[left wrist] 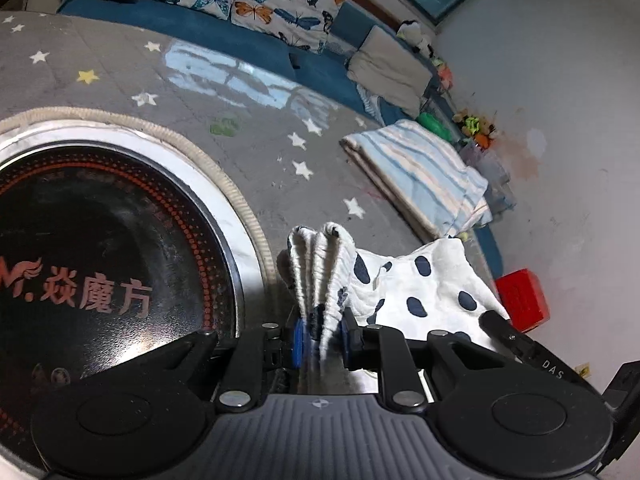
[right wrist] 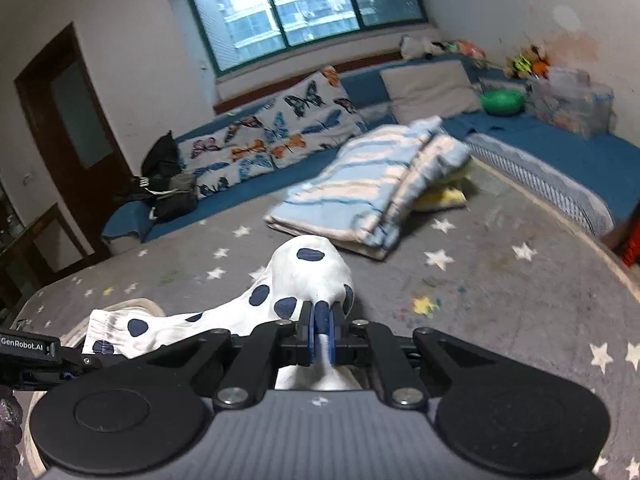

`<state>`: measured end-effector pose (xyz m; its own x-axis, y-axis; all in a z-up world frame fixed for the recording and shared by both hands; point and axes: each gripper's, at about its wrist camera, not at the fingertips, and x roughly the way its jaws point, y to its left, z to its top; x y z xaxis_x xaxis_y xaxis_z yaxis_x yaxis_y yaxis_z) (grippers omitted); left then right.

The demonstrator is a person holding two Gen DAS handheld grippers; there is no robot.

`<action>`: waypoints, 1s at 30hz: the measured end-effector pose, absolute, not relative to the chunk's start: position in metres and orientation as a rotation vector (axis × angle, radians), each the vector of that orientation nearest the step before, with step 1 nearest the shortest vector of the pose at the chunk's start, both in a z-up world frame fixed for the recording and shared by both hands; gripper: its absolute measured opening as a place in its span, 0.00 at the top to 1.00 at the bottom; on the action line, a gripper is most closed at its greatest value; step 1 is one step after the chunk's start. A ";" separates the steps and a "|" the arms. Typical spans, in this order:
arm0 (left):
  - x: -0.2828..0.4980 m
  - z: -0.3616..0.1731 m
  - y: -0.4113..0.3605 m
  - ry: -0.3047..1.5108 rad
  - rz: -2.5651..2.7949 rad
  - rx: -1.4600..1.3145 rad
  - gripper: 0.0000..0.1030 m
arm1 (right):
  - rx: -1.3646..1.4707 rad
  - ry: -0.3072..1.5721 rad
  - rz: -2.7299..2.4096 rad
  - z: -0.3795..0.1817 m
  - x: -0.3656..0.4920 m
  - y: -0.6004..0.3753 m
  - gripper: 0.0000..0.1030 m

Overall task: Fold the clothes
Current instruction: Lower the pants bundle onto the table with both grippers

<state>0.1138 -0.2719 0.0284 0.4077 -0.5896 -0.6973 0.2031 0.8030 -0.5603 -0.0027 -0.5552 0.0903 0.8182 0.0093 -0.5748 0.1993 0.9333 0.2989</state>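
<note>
"焱魔方" on round cooktop; "GenRobot.AI" on left claw.

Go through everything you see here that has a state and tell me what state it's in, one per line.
Left gripper: shut on the ribbed waistband.
Right gripper: shut on a bunched end.
White garment with navy dots: lifted, stretched between both grippers, unfolded.
Blue-and-cream striped blanket: folded, lying on the grey star rug.
Brown door: closed.
</note>
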 end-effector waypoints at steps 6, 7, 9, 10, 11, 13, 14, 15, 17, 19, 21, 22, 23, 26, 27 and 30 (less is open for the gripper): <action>0.120 0.015 -0.265 1.074 -0.511 -0.434 0.72 | 0.347 0.661 -0.130 0.067 0.001 -0.560 0.88; 0.121 0.015 -0.262 1.078 -0.508 -0.438 0.67 | 0.345 0.668 -0.134 0.064 0.001 -0.560 0.85; 0.121 0.020 -0.257 1.060 -0.496 -0.422 0.65 | 0.348 0.678 -0.143 0.064 0.001 -0.561 0.84; 0.121 0.024 -0.256 1.049 -0.491 -0.408 0.62 | 0.346 0.677 -0.145 0.065 0.000 -0.561 0.83; 0.121 0.028 -0.255 1.035 -0.487 -0.389 0.59 | 0.335 0.670 -0.141 0.068 0.000 -0.561 0.82; 0.121 0.037 -0.254 0.993 -0.473 -0.356 0.59 | 0.299 0.642 -0.143 0.075 0.001 -0.557 0.80; 0.121 0.044 -0.255 0.957 -0.469 -0.332 0.59 | 0.291 0.626 -0.139 0.079 0.002 -0.555 0.80; 0.120 0.051 -0.258 0.920 -0.464 -0.306 0.59 | 0.282 0.610 -0.134 0.084 0.004 -0.553 0.80; 0.117 0.059 -0.264 0.874 -0.489 -0.292 0.59 | 0.274 0.590 -0.120 0.090 0.010 -0.550 0.80; 0.116 0.060 -0.271 0.858 -0.518 -0.277 0.60 | 0.258 0.590 -0.091 0.093 0.022 -0.545 0.80; 0.116 0.053 -0.280 0.874 -0.549 -0.261 0.60 | 0.233 0.611 -0.065 0.090 0.036 -0.539 0.80; 0.116 0.050 -0.285 0.882 -0.565 -0.254 0.61 | 0.218 0.622 -0.053 0.089 0.042 -0.536 0.80; 0.116 0.047 -0.289 0.890 -0.581 -0.246 0.61 | 0.198 0.631 -0.046 0.086 0.048 -0.532 0.80; 0.115 0.036 -0.303 0.914 -0.628 -0.223 0.63 | 0.125 0.633 -0.042 0.080 0.063 -0.522 0.80; 0.115 0.033 -0.307 0.921 -0.644 -0.215 0.63 | 0.118 0.642 -0.043 0.078 0.067 -0.521 0.80; 0.116 0.023 -0.316 0.939 -0.678 -0.197 0.63 | 0.129 0.683 -0.063 0.066 0.080 -0.525 0.80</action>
<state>0.1161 -0.3160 0.0229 0.4031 -0.6146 -0.6781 0.4501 0.7783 -0.4378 0.0796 -0.5246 0.0656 0.7743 -0.0160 -0.6326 0.1006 0.9901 0.0980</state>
